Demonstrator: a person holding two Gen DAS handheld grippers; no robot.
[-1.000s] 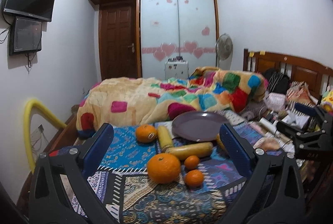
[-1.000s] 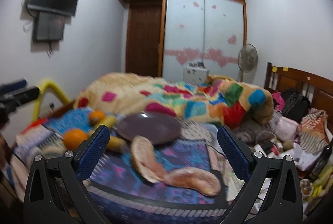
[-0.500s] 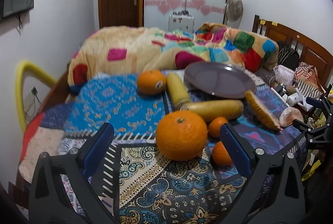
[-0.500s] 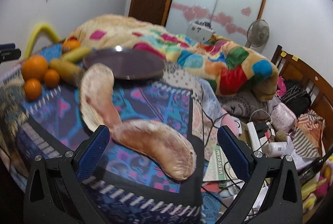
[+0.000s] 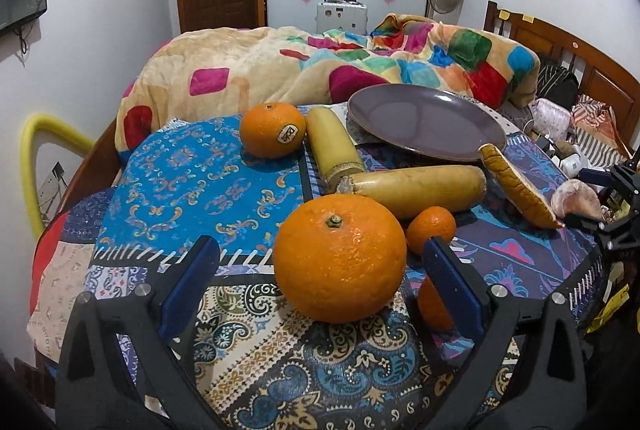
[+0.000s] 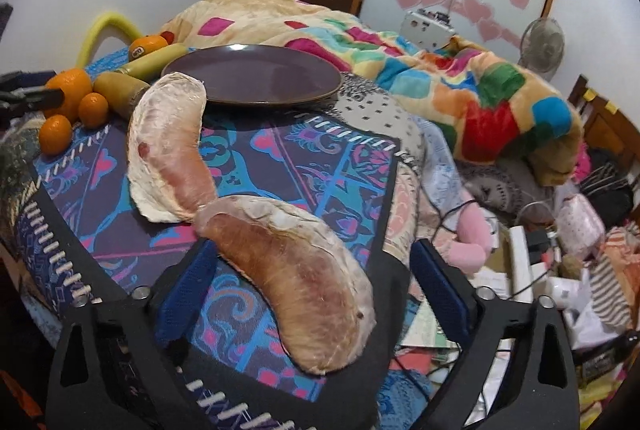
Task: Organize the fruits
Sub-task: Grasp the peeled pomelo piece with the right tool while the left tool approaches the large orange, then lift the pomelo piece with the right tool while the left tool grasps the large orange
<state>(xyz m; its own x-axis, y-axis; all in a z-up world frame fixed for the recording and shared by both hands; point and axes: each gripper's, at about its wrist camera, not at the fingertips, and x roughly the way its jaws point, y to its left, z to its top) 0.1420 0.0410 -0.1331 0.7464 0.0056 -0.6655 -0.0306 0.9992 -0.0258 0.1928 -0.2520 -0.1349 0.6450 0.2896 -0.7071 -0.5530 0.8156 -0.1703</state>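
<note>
The left tool (image 5: 320, 262) is spread wide, its two blue fingers standing on either side of a big orange (image 5: 339, 257) without touching it. The orange sits on a patterned cloth (image 5: 192, 182) that covers the foot of the bed. Just to its right lie two small oranges, one (image 5: 432, 224) behind the right finger and another (image 5: 434, 304) mostly hidden by that finger. Behind the big orange two long yellow fruits meet end to end: one (image 5: 420, 186) lies crosswise, the other (image 5: 332, 144) points away toward the blanket. A stickered orange (image 5: 273, 129) rests just left of the far yellow fruit. A dark plate (image 5: 424, 122) sits tilted at the cloth's far edge, near a colourful blanket (image 5: 280, 70).

The right tool (image 6: 312, 282) is also released, its fingers wide apart around the near end of a peeled pomelo slice (image 6: 296, 278) that lies on the cloth. I cannot tell whether the left finger touches the slice; the right finger is clear of it. A second pomelo slice (image 6: 168, 146) touches the first at its tip and reaches up toward the plate (image 6: 256, 78), its far end just against the rim. In the right wrist view the oranges and yellow fruits cluster at the far left of the cloth, well apart from the right tool. A fan (image 6: 542, 44) stands by the wall behind the bed.
</note>
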